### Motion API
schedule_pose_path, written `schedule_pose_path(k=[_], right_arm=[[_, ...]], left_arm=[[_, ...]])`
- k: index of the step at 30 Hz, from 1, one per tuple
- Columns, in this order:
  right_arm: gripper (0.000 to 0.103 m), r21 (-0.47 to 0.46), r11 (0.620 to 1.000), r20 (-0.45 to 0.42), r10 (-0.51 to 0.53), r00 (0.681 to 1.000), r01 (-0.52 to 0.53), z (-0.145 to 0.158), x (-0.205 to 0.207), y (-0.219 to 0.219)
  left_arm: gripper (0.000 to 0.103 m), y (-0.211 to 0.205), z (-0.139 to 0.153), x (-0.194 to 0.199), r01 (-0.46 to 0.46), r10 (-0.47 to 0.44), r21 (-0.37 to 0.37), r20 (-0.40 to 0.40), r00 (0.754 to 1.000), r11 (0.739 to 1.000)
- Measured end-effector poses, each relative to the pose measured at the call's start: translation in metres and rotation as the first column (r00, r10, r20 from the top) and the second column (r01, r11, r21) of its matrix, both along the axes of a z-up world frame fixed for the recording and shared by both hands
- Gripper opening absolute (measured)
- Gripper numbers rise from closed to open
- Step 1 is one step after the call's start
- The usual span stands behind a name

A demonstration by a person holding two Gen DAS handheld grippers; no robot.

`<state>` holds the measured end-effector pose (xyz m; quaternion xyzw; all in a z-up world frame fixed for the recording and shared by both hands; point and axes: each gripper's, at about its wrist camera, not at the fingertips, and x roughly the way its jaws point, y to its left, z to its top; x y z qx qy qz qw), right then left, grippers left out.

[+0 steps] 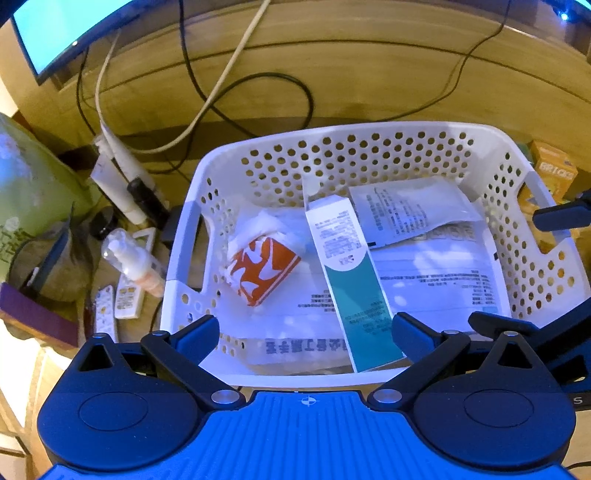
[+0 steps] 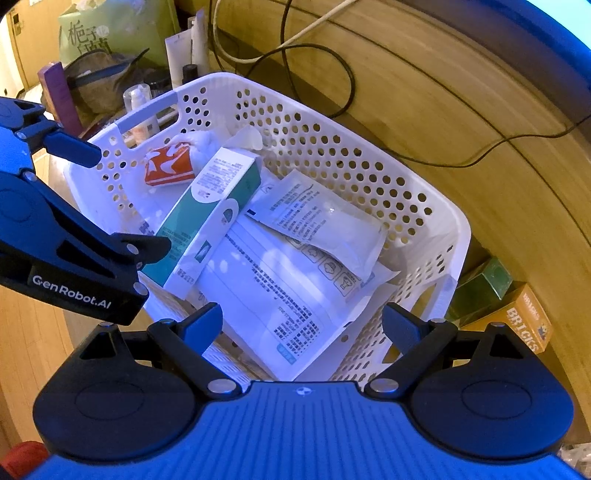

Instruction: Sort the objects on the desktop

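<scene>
A white perforated basket (image 1: 369,147) (image 2: 424,206) stands on the wooden desk. Inside lie a teal and white box (image 1: 347,273) (image 2: 210,210), an orange and white tissue pack (image 1: 264,271) (image 2: 168,166), a white sachet (image 1: 410,210) (image 2: 325,229) and printed sheets (image 1: 443,280) (image 2: 280,295). My left gripper (image 1: 306,332) is open and empty above the basket's near rim. My right gripper (image 2: 303,321) is open and empty over the basket's near right corner. The left gripper also shows at the left of the right wrist view.
Left of the basket stand a clear pump bottle (image 1: 129,258), tubes (image 1: 118,184), remotes (image 1: 125,299) and a green bag (image 1: 33,184). An orange box (image 2: 517,321) and a green box (image 2: 484,284) lie to the right. Cables (image 1: 258,96) run behind, under a monitor (image 1: 62,33).
</scene>
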<state>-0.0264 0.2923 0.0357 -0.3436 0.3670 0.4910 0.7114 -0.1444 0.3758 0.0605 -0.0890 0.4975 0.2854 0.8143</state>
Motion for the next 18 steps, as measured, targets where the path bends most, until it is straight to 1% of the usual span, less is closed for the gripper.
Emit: schedule_pose_path(k=[3, 9, 10, 14, 18], right_arm=[[0.095, 0.001, 1.0, 0.003, 0.002, 1.0, -0.002, 0.0009, -0.0007, 0.0002], [0.095, 0.005, 1.0, 0.004, 0.002, 1.0, -0.002, 0.0034, -0.0015, 0.0], [0.095, 0.005, 1.0, 0.004, 0.002, 1.0, -0.002, 0.0037, -0.0018, 0.0001], [0.095, 0.005, 1.0, 0.004, 0.001, 1.0, -0.001, 0.0037, -0.0015, -0.0002], [0.095, 0.005, 1.0, 0.005, 0.001, 1.0, -0.001, 0.0042, -0.0019, -0.0001]], left_arm=[[0.103, -0.0009, 0.001, -0.0005, -0.006, 0.006, -0.004, 0.005, 1.0, 1.0], [0.103, -0.0057, 0.0038, -0.0015, 0.003, -0.003, 0.02, 0.009, 1.0, 1.0], [0.102, -0.0057, 0.0039, -0.0017, 0.001, -0.001, 0.021, 0.008, 1.0, 1.0], [0.102, -0.0041, 0.0032, -0.0023, -0.007, 0.007, 0.004, 0.01, 1.0, 1.0], [0.102, -0.0064, 0.0039, -0.0028, -0.011, 0.011, 0.012, 0.004, 1.0, 1.0]])
